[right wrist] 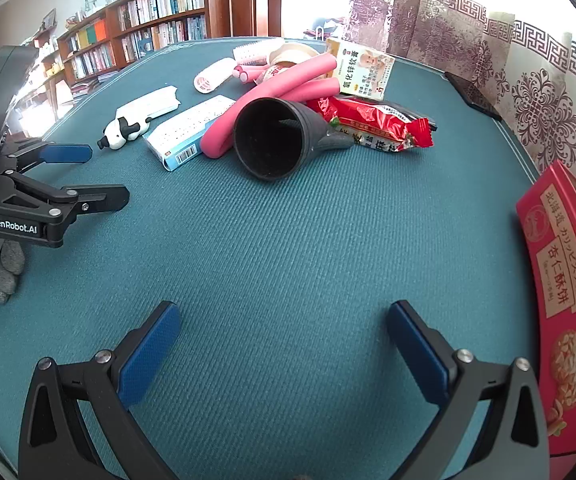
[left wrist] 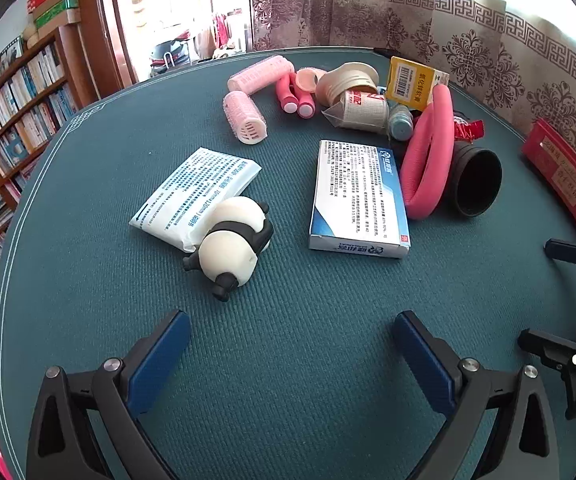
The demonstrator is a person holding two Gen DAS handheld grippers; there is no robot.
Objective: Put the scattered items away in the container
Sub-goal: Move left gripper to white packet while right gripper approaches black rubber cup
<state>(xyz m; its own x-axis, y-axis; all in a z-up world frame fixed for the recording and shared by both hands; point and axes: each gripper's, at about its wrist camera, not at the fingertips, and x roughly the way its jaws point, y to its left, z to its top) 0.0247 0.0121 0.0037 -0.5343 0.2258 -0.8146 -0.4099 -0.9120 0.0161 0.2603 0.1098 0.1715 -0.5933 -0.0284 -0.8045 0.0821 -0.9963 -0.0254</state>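
Note:
Scattered items lie on the teal table mat. A panda toy leans on a white pouch, just ahead of my open left gripper. Right of it are a blue-and-white box, a bent pink foam tube and a black funnel. In the right wrist view the funnel lies on its side ahead of my open right gripper, with a red snack packet behind it. A red biscuit box stands at the right edge. Both grippers hold nothing.
Pink hair rollers, paper cups and a yellow carton crowd the far side. A dark phone lies by the patterned curtain. A bookshelf stands off to the left. My left gripper shows at the left of the right wrist view.

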